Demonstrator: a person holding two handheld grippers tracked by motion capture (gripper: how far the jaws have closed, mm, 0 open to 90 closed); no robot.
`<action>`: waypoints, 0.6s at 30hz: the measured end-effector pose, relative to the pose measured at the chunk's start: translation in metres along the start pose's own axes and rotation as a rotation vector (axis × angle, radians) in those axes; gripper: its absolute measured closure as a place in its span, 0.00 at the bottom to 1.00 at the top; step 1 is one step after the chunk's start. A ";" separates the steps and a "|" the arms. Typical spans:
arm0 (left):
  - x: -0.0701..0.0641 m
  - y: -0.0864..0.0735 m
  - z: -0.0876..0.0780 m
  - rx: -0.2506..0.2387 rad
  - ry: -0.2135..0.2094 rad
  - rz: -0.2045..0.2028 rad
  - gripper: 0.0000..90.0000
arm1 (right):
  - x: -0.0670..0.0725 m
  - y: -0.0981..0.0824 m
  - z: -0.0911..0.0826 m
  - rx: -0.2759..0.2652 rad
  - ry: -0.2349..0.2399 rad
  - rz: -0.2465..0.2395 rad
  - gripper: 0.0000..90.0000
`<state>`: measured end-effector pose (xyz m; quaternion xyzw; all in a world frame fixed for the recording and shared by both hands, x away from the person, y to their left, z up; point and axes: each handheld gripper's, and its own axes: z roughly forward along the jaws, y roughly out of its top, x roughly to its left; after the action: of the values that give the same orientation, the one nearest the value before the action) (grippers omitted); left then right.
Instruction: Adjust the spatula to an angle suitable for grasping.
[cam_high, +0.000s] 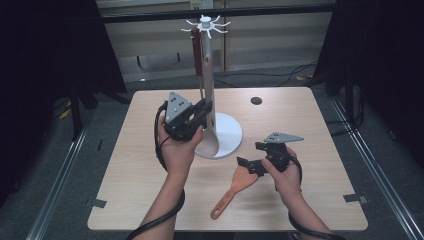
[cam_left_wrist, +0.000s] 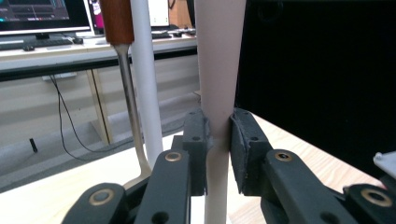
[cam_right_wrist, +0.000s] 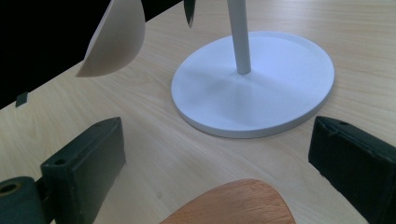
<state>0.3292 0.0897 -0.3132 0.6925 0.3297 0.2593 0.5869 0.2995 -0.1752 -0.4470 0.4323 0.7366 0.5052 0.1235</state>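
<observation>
While the left gripper (cam_high: 202, 111) sits just left of centre in the high view, its jaws are clamped on the handle of a cream spoon (cam_high: 208, 100). In the left gripper view the two pads (cam_left_wrist: 198, 140) press on either side of that handle (cam_left_wrist: 218, 70), which runs straight up through the middle of the frame. The spoon stands nearly upright: its long axis runs top to bottom in the high view, with the handle end up by the hooks at the top of the white rack (cam_high: 206, 22) and the bowl pointing down, low over the rack's round base (cam_high: 231, 132). In the right gripper view the bowl (cam_right_wrist: 114, 39) hangs at the upper left, clear of the table (cam_right_wrist: 154, 140).

Just left of the spoon in the left gripper view stands the rack's white pole (cam_left_wrist: 147, 79), and left of that hangs a utensil with a brown handle and a steel shank (cam_left_wrist: 126, 74).

The right gripper (cam_high: 252, 157), lower right of centre in the high view, has its jaws wide apart and holds nothing. Its jaws are over the blade of a wooden spatula (cam_high: 235, 187), which lies flat on the table (cam_high: 300, 125). The spatula's long axis is diagonal, blade to the upper right and handle tip to the lower left.
</observation>
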 end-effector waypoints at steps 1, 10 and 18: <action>-0.001 0.002 0.001 -0.004 0.003 0.000 0.86 | 0.000 0.000 0.000 0.000 0.002 -0.001 0.04; -0.006 0.013 0.009 -0.028 0.025 -0.008 0.86 | -0.001 0.001 -0.002 -0.009 -0.001 0.007 0.04; -0.005 0.014 0.011 -0.060 0.036 -0.032 0.86 | -0.001 0.002 -0.003 -0.011 -0.001 0.011 0.04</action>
<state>0.3364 0.0780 -0.3007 0.6646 0.3432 0.2719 0.6055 0.2989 -0.1782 -0.4445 0.4357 0.7315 0.5097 0.1235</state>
